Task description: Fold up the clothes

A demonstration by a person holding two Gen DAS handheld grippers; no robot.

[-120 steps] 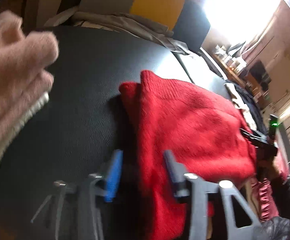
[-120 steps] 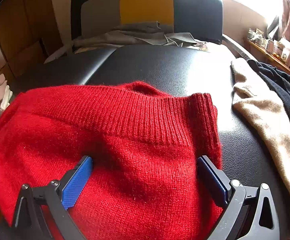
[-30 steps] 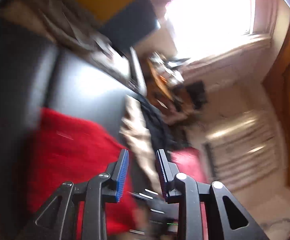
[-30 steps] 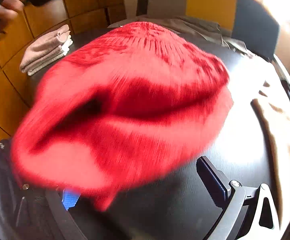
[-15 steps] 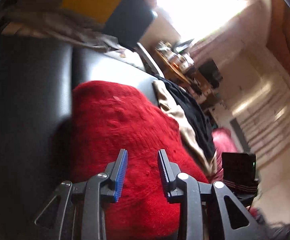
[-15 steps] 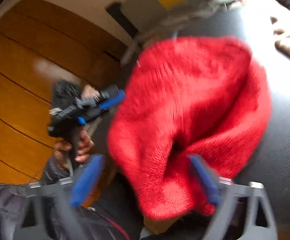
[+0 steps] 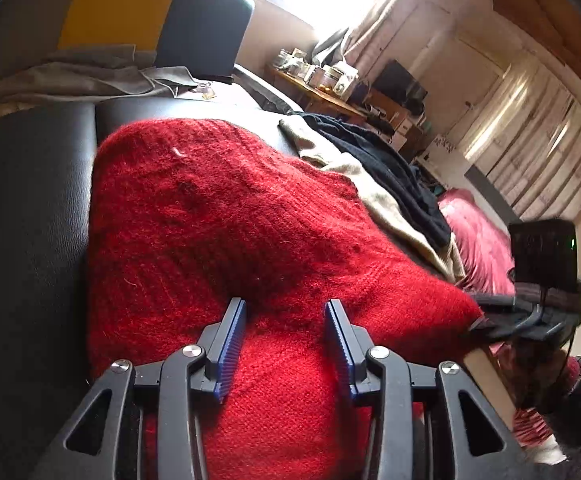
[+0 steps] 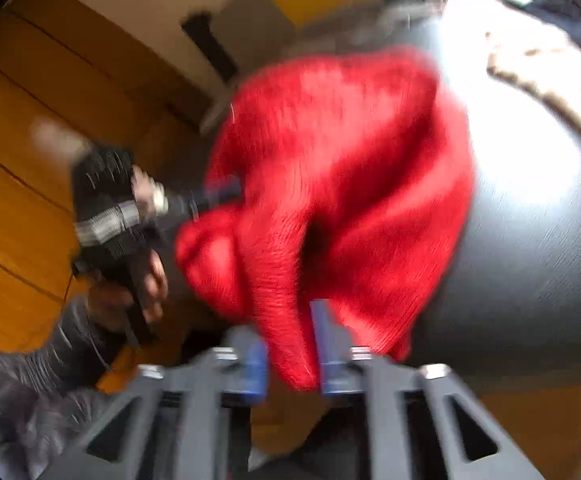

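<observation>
Mid-fold, the red sweater (image 7: 226, 232) lies bunched on the black table (image 7: 26, 220), the left gripper (image 7: 286, 344), just opening, straddling a ridge unpinched, the right gripper (image 8: 290, 352) seemingly pinching its hanging edge; next needs flattening

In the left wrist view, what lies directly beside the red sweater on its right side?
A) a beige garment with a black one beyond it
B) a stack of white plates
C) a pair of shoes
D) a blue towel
A: a beige garment lies along the red sweater's right edge, with a black garment just past it.
</observation>
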